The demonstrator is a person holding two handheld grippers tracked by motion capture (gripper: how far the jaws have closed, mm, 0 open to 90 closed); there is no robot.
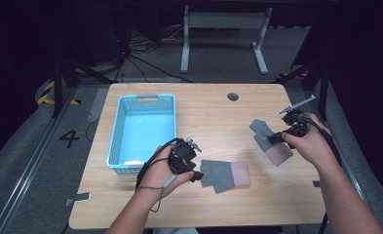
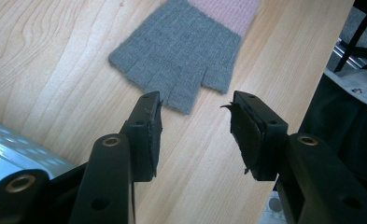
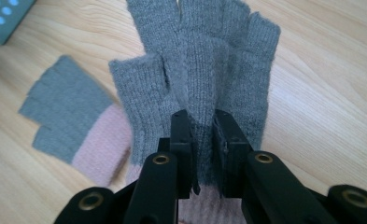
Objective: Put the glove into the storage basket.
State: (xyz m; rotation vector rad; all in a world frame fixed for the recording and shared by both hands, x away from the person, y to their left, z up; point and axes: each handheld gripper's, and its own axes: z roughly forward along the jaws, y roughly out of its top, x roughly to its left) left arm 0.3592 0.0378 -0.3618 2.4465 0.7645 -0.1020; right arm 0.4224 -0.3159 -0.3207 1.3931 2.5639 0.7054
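Right hand-held gripper (image 3: 202,154) pinches a soft, limp grey glove (image 3: 204,70) mid-palm, lifting it off the worktop (image 1: 277,195); left hand-held gripper (image 2: 195,135) hangs half-open just short of the second glove (image 2: 181,60)

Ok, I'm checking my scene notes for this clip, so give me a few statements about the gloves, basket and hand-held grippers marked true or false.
1. The right hand-held gripper is clamped on a grey glove with a pink cuff. True.
2. The left hand-held gripper holds the other glove. False: its jaws stand open just short of that glove's finger ends, gripping nothing.
3. The blue basket stands at the table's left side. True.
4. Both gloves lie inside the basket. False: one lies flat on the wooden table, the other is in the right gripper.
5. The gloves are fingerless. True.
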